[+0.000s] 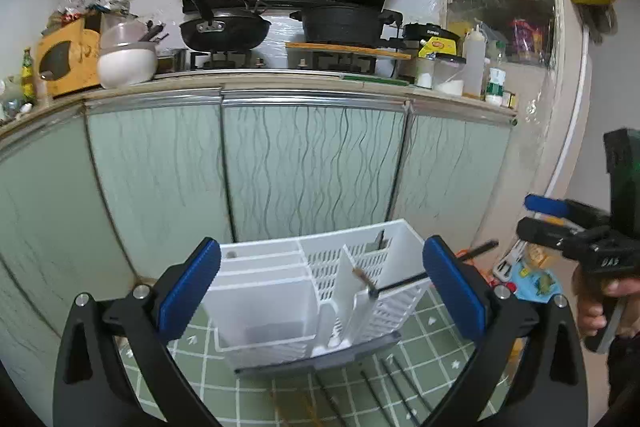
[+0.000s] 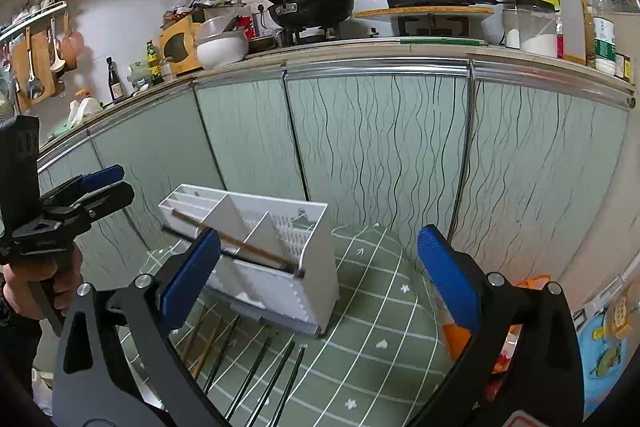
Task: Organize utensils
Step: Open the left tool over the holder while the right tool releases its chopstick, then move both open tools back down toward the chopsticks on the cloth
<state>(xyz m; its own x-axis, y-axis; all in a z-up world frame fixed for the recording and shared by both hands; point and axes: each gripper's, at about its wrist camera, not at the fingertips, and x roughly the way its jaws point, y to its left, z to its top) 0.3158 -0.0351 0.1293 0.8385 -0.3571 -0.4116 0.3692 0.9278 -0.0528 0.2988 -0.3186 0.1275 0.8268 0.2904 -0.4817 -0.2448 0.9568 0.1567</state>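
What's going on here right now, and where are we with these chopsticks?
A person holds two grippers over a green mat on the kitchen floor. Both the left gripper and the right gripper are open and empty. A white utensil holder stands on the mat with two chopsticks lying across its top, not dropped in. More loose chopsticks lie in front of it.

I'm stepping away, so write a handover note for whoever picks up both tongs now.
Left tongs: open, empty, aimed at the white utensil holder.
Right tongs: open, empty.
Holder stands on the green mat.
Done: a brown chopstick and a black chopstick lie across the holder's top, not dropped into a compartment.
Left: loose chopsticks on the mat in front of the holder still need sorting.
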